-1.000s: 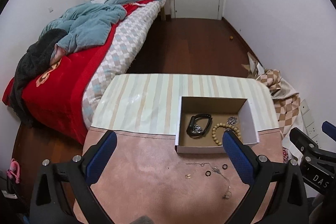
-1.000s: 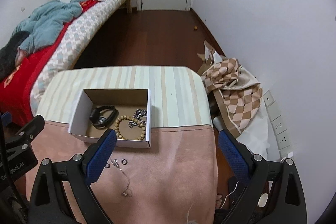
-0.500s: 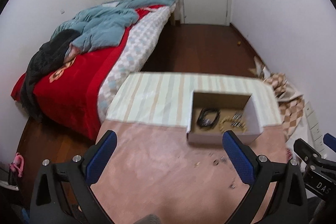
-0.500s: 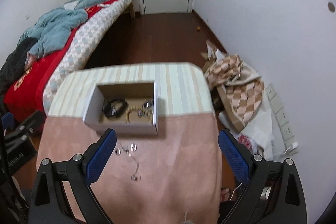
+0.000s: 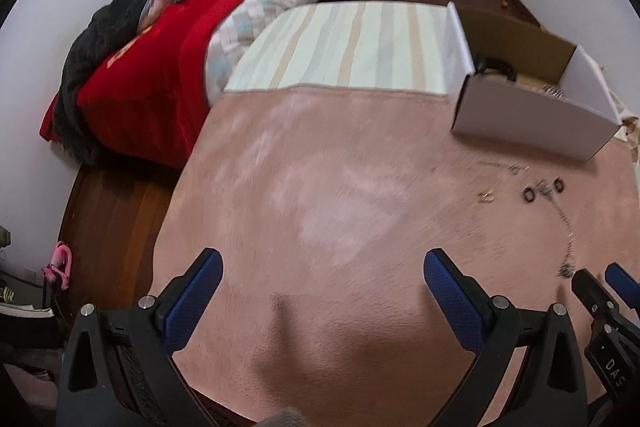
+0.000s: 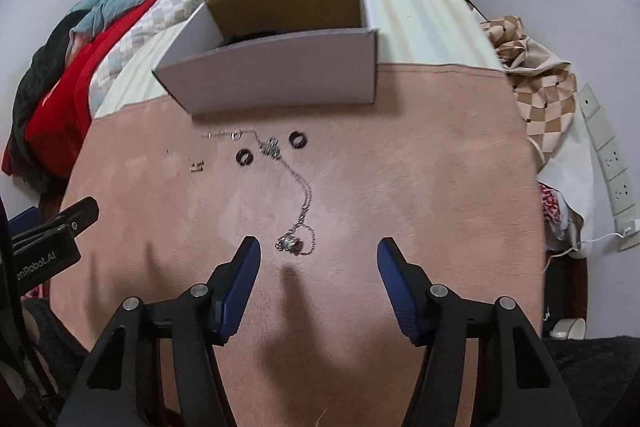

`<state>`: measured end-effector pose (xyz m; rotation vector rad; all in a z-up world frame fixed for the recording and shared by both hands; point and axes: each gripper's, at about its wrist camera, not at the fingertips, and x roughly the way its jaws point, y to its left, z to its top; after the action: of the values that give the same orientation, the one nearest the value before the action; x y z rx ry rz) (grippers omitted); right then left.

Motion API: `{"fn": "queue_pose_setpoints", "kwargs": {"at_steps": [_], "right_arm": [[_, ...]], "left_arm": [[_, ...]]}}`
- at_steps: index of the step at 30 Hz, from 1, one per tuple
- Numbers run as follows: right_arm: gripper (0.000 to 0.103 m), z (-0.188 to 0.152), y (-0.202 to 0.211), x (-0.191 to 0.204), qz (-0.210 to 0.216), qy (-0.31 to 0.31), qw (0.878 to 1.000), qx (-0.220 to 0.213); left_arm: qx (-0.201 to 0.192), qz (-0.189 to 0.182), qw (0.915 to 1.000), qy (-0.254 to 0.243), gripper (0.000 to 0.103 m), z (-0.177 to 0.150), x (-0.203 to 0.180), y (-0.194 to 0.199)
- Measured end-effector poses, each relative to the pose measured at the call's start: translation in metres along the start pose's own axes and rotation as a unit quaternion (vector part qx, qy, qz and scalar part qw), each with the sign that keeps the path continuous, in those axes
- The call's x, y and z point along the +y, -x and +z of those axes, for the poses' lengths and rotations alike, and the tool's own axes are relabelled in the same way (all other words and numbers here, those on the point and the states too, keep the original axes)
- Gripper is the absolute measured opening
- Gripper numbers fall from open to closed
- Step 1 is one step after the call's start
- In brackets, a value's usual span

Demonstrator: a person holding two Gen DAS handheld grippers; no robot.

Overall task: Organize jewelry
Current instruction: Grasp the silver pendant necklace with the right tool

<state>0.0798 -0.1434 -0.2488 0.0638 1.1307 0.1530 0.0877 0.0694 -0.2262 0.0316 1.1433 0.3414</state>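
Observation:
An open white cardboard box point(image 6: 276, 71) point(image 5: 532, 115) stands on the pink cloth and holds a black bracelet point(image 5: 494, 65). In front of it lie a silver chain necklace point(image 6: 298, 195) with its pendant point(image 6: 289, 243), two black rings point(image 6: 244, 157) point(image 6: 297, 140), a small gold piece point(image 6: 197, 167) and a short thin chain point(image 6: 224, 135). My right gripper point(image 6: 318, 259) is open, low over the cloth, its fingertips either side of the pendant. My left gripper point(image 5: 320, 267) is open and empty over bare cloth, left of the jewelry point(image 5: 540, 189).
The table carries a pink cloth point(image 5: 320, 207) and a striped cloth point(image 5: 352, 47) behind it. A bed with red and blue covers point(image 5: 168, 39) stands to the left. A checked fabric pile point(image 6: 548, 99) and wall sockets point(image 6: 608, 155) are at the right.
Both grippers have dropped low toward the table and moved forward. The right gripper now frames the necklace pendant. The jewelry has not moved.

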Motion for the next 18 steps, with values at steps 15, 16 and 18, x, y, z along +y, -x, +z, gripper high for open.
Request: {"fn": "queue_pose_setpoints", "kwargs": {"at_steps": [15,16,18], "right_arm": [[0.008,0.002,-0.002,-0.033,-0.038,-0.038,0.998,-0.04],[0.008,0.005,0.0,-0.041,-0.04,-0.047,0.997,-0.042],[0.008,0.01,0.002,-0.049,-0.044,-0.06,0.996,-0.046]], "left_arm": [[0.016,-0.06,0.9981,-0.006,0.103,0.013,-0.027,-0.019],[0.02,-0.073,0.9971,-0.004,0.103,0.015,-0.032,-0.021],[0.034,-0.095,0.9949,0.001,0.102,0.019,-0.041,-0.027]]}}
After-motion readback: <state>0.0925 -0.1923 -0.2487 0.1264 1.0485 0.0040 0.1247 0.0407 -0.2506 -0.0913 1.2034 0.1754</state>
